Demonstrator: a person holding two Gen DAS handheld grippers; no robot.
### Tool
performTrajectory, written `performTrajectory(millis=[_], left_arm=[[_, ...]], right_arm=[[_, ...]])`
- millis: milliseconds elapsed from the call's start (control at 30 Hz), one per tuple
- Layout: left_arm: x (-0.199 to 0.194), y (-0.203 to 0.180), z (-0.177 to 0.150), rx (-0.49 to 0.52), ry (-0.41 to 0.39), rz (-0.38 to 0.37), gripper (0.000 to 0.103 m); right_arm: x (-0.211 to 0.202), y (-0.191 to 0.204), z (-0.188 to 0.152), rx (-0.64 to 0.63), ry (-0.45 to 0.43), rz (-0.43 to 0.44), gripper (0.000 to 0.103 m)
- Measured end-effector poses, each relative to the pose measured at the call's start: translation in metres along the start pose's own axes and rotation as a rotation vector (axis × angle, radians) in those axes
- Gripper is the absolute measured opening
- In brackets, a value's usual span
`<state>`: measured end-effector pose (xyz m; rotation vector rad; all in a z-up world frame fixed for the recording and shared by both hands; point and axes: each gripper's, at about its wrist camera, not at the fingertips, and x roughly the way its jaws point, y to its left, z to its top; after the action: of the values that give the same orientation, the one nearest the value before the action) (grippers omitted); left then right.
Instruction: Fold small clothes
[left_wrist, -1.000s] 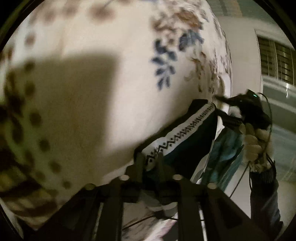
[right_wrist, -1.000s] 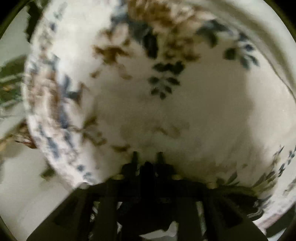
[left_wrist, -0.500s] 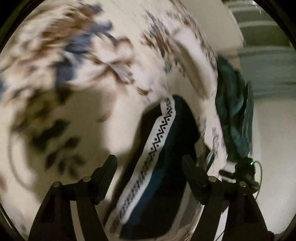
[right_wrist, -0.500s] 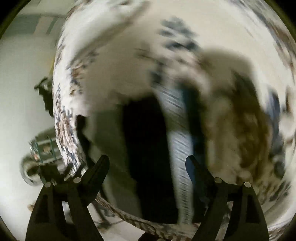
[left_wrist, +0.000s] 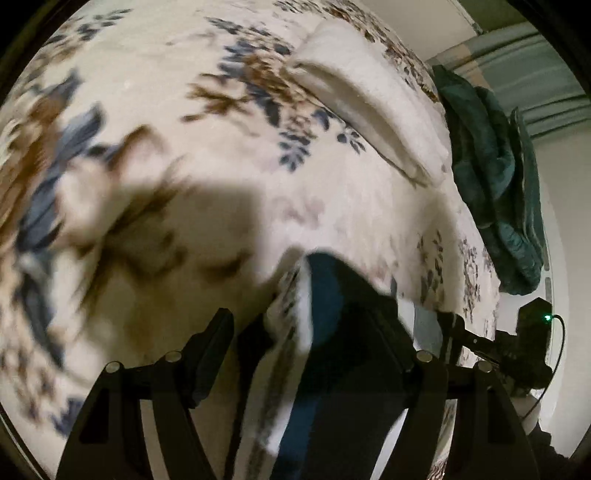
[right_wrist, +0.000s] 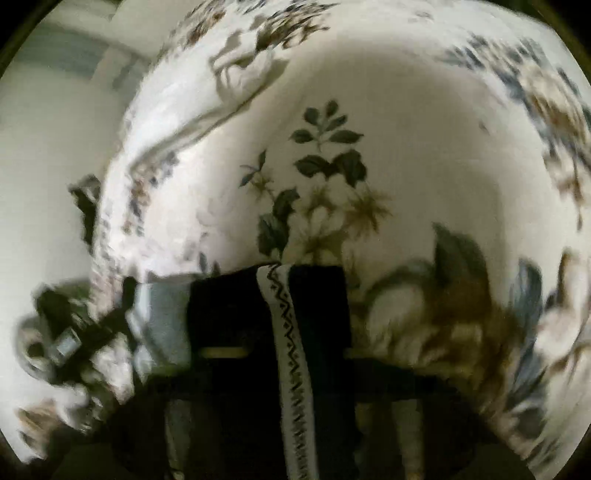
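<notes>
The dark navy garment with a white zigzag-patterned band (left_wrist: 332, 332) lay near the edge of the cream floral fleece blanket (left_wrist: 184, 129), open blanket beyond. The left gripper (left_wrist: 314, 343) stood wide around it; the right gripper (right_wrist: 273, 369), wide half a second before, had clamped it. Only the left view showed crumpled teal cloth (left_wrist: 491, 177) off the blanket's edge
</notes>
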<state>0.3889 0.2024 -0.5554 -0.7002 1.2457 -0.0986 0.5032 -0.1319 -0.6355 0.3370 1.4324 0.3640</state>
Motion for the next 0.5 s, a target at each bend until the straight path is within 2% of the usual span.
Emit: performTrajectory(millis=[67, 133, 233, 300, 367, 433, 500], left_arm=[[0.010, -0.001, 0.006, -0.006, 0.010, 0.000, 0.070], [0.014, -0.004, 0.011, -0.015, 0.012, -0.014, 0.070], [0.018, -0.008, 0.015, -0.017, 0.012, -0.023, 0.070], [0.019, -0.009, 0.015, -0.024, 0.014, -0.022, 0.070], [0.014, -0.009, 0.014, -0.025, 0.005, -0.016, 0.070], [0.005, -0.010, 0.011, -0.024, -0.010, -0.011, 0.070], [-0.013, -0.011, 0.001, -0.015, -0.046, 0.007, 0.070]], right_arm=[[-0.010, -0.015, 0.013, 0.062, -0.043, -0.039, 0.003], [-0.011, -0.032, 0.023, 0.159, -0.049, -0.027, 0.003], [-0.004, -0.035, 0.026, 0.182, -0.007, -0.018, 0.003], [-0.001, -0.037, 0.022, 0.212, 0.034, 0.020, 0.004], [-0.002, -0.044, 0.015, 0.269, 0.088, 0.054, 0.013], [-0.016, -0.060, -0.007, 0.341, 0.112, 0.089, 0.047], [-0.030, -0.071, -0.035, 0.389, 0.120, 0.119, 0.053]])
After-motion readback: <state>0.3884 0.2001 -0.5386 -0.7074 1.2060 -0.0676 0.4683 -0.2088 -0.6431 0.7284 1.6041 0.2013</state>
